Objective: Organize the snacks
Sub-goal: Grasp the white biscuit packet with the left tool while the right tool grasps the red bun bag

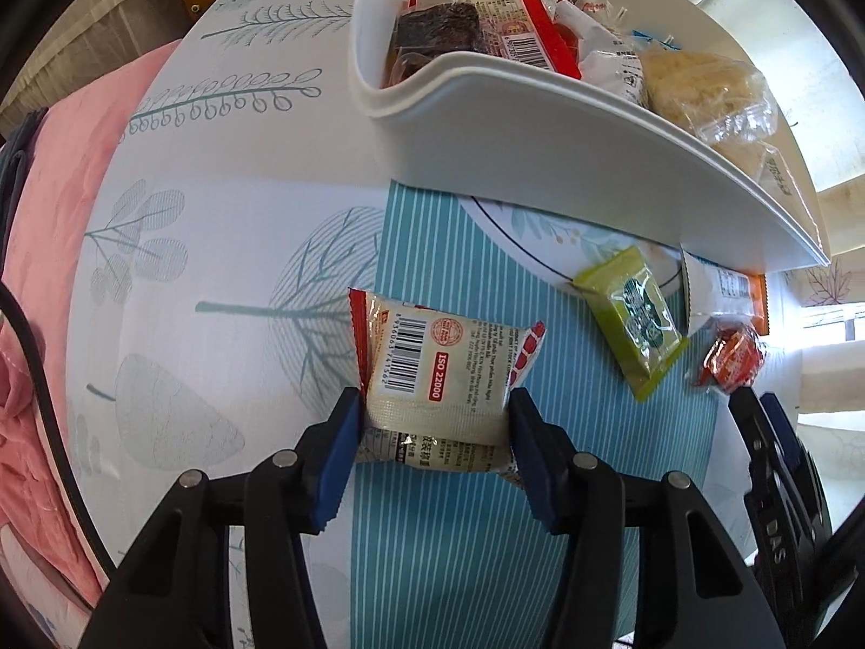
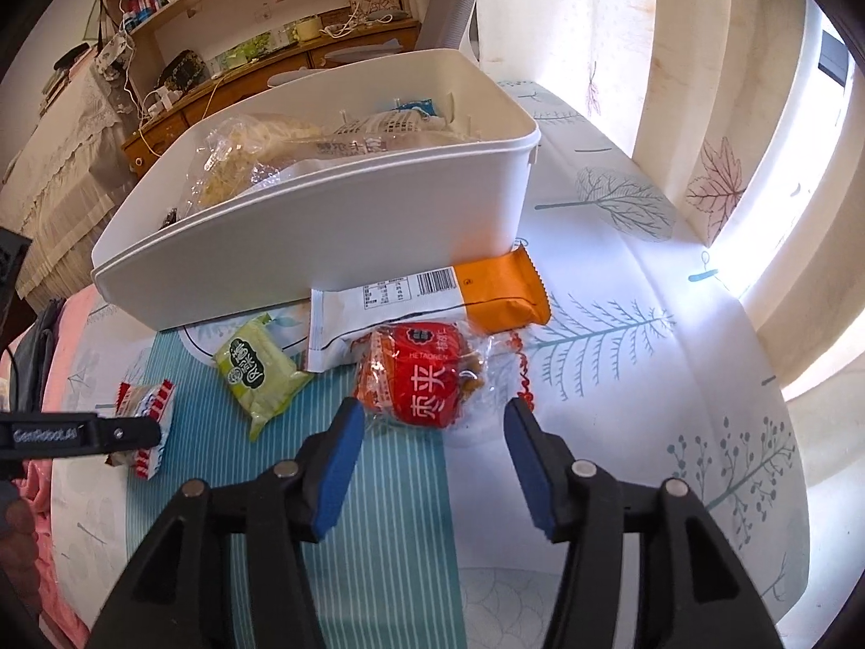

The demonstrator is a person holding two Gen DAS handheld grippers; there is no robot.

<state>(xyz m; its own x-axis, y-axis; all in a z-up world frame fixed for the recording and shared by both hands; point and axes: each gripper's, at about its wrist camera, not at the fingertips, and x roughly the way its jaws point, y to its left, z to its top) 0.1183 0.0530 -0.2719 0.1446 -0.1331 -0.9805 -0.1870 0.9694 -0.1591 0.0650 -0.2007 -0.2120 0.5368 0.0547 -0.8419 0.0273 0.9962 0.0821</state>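
Note:
My left gripper (image 1: 435, 422) is shut on a cream snack packet with red ends and a barcode (image 1: 438, 368), holding it by its near end above the table. It also shows in the right wrist view (image 2: 145, 416). My right gripper (image 2: 430, 422) is open, with a red snack pack (image 2: 427, 373) just beyond and between its fingertips. A green packet (image 2: 259, 370) and an orange-and-white bar (image 2: 432, 297) lie on the table by the white bin (image 2: 324, 227). The bin (image 1: 486, 81) holds several snacks.
The table has a tree-print cloth (image 2: 621, 324) with a teal striped mat (image 1: 448, 541). A pink blanket (image 1: 48, 249) lies to the left. A wooden shelf and desk (image 2: 243, 27) stand behind the bin. A curtained window (image 2: 757, 162) is at right.

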